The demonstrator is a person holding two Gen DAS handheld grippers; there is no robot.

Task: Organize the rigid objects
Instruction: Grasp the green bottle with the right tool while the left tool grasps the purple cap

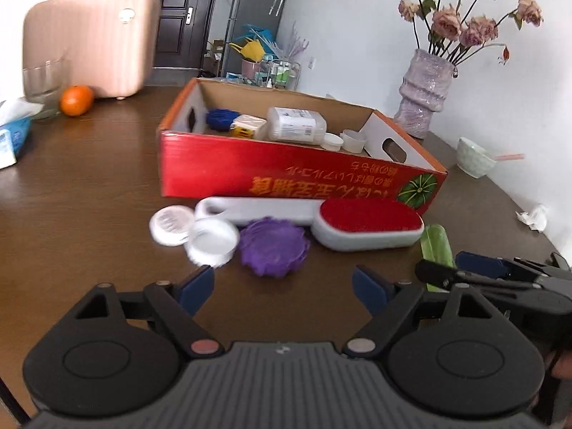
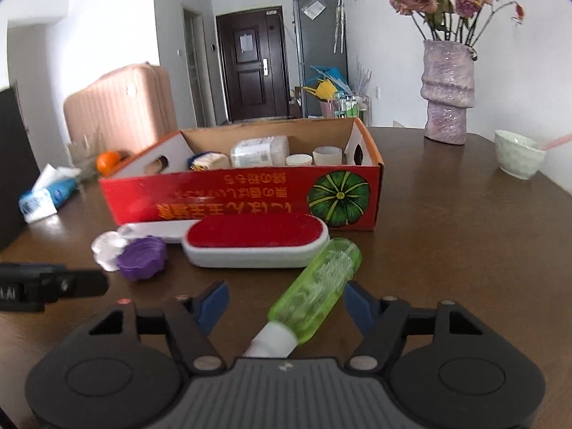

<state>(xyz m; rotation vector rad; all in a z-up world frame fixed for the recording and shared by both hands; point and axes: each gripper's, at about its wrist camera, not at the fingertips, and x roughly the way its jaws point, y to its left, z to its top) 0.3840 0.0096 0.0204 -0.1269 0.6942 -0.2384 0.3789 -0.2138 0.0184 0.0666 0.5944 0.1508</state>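
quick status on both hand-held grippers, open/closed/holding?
Left hand-held gripper: open, holding nothing, just short of the purple lid.
Right hand-held gripper: open, green bottle lies between its fingers, not clamped.

A red cardboard box (image 2: 246,193) stands open on the brown surface (image 2: 447,250), holding small containers. Before it lie a red-faced white brush (image 2: 255,241), a purple lid (image 2: 143,257), two white lids (image 1: 189,230) and a tilted green bottle (image 2: 314,293).
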